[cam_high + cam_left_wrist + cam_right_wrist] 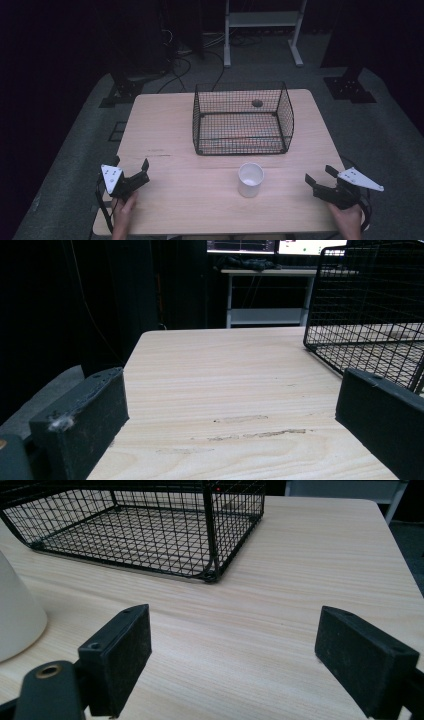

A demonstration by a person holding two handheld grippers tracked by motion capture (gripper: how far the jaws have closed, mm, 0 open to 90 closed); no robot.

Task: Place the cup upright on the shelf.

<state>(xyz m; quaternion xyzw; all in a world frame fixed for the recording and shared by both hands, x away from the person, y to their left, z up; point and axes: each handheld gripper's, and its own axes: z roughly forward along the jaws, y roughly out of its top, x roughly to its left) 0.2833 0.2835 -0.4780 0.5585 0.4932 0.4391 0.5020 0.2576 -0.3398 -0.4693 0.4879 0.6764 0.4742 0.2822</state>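
Both hand-held grippers rest near the tabletop's near edge in the high view: the left hand-held gripper (pixel 131 170) at the near left corner, the right hand-held gripper (pixel 320 175) at the near right, each with jaws spread wide and holding nothing. Between them, somewhat closer to the right one, a white cup (pixel 250 179) stands upright on the tabletop (pixel 160 130), just in front of a black wire basket (pixel 243 119). That placement suggests the cup is meant to go into the basket, with the grippers parked apart so either can reach in.

From the left gripper view, the wide jaws frame bare wood, with the basket (pixel 370 305) off to the right.

From the right gripper view, the open jaws point toward the basket's corner (pixel 210 575), and the cup (pixel 15 615) sits at the left edge, well apart from either jaw.
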